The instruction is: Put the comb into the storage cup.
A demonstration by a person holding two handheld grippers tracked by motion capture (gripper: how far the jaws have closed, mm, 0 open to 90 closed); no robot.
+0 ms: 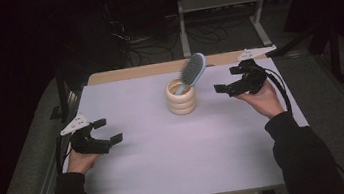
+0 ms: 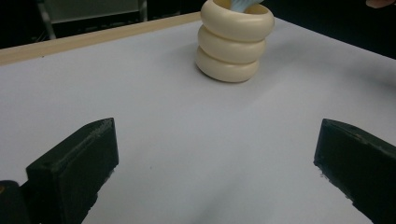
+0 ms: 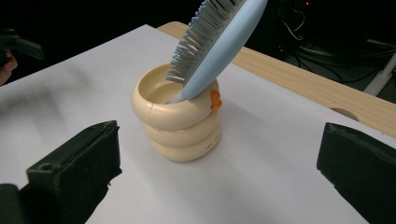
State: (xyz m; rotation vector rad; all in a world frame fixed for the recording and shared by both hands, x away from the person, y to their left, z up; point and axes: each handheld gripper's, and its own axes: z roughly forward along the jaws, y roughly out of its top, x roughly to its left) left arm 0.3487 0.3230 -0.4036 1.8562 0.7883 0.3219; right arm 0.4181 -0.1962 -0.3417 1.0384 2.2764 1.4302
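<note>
Both sets of jaws are standing wide apart, gripping nothing. The left gripper (image 1: 102,132) is hovering at the near left of the white table (image 1: 167,153), the right gripper (image 1: 231,79) just beside the cream ringed cup (image 1: 181,97). The blue hairbrush (image 1: 192,70) is leaning handle-down inside it. The right gripper view is catching an orange mark (image 3: 215,99) on the cup's rim.

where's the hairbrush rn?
In the high view the hairbrush stands handle-down in the cream holder at the table's far middle, head leaning toward the right tool, which is nearer than the left.
</note>
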